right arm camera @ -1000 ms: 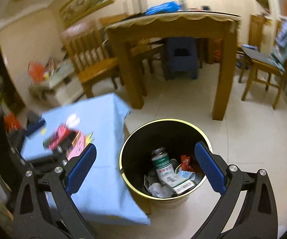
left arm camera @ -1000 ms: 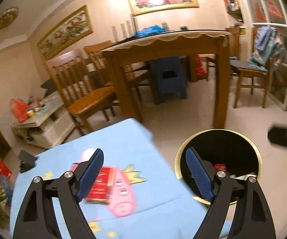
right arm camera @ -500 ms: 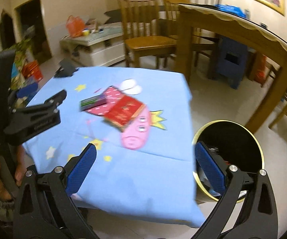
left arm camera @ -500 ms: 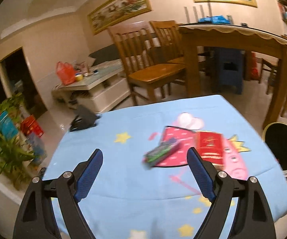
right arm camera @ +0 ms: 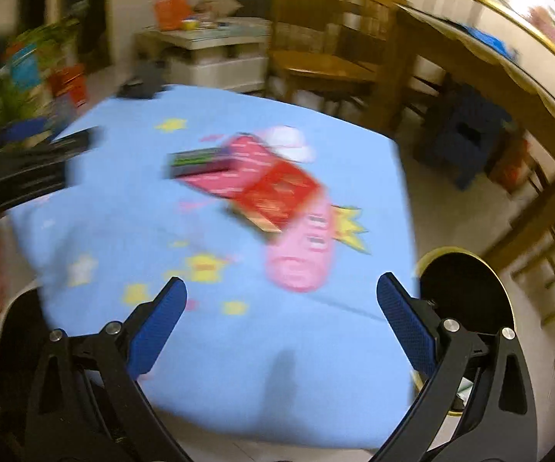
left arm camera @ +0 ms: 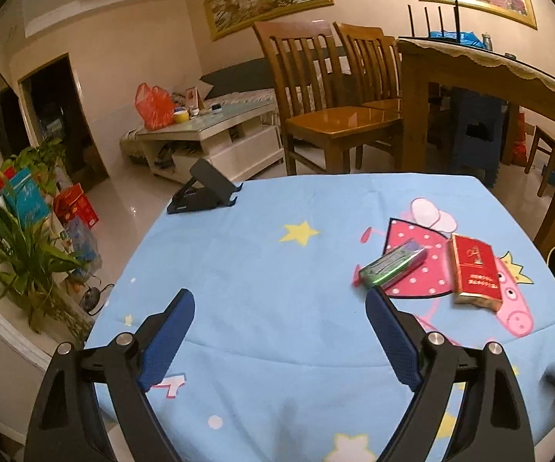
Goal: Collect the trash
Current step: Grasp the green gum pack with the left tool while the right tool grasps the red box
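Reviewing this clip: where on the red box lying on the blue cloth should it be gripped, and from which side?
Grip the red box across its two long edges near the middle, coming down from above. It lies flat on the blue cloth, so only its thin sides offer purchase. The green packet lies apart on its left, leaving room for a finger. Both the left hand-held gripper and right hand-held gripper are open and empty.

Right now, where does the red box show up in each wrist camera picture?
Left wrist view: the red box lies right of centre on the blue tablecloth, just right of the green pack.
Right wrist view: the red box sits near the centre, blurred, right of and below the green pack.
Shared landmark: the pink pig print.
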Tool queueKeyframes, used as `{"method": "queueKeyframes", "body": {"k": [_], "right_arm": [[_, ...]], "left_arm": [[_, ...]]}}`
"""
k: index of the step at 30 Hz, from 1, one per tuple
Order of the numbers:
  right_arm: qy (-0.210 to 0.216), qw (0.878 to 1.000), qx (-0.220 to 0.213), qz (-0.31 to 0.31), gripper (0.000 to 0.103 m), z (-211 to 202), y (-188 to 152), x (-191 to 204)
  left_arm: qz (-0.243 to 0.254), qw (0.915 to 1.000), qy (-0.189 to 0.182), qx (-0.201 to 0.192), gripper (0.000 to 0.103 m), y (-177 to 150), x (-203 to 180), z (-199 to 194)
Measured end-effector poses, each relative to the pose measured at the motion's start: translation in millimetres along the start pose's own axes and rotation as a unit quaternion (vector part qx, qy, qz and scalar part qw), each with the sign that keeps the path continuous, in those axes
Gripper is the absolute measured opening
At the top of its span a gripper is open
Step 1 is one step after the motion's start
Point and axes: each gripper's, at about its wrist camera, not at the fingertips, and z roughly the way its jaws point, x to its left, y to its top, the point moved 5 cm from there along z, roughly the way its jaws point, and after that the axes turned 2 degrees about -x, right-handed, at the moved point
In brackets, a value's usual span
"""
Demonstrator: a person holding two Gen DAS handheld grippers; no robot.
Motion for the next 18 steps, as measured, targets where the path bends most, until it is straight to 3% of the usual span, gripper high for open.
{"method": "queueKeyframes", "body": {"k": [3,6,11,16,18], "right_arm": [[0.032,0.996,0.022,0.083,0.097,22,-7,-56],[0.038,0.993,0.036,0.107,0.097,35,-13,-78],[0.101,0.988,0.023,0.113,0.097,53,7,-50],[0.096,0.989,0.022,0.106,0.097,81,42,-14],[0.064,0.993,0.037,0.09,0.097,101,58,-2]], "left_arm": [[-0.006,0.9999,-0.004,0.011,0.087,-5,5,7],[-0.016,0.9995,-0.014,0.024,0.087,-12,12,14],[-0.019,0.999,-0.019,0.035,0.087,-19,20,23],[-0.016,0.999,-0.02,0.037,0.087,-19,23,25],[-0.008,0.9991,-0.019,0.037,0.087,-19,23,26]]}}
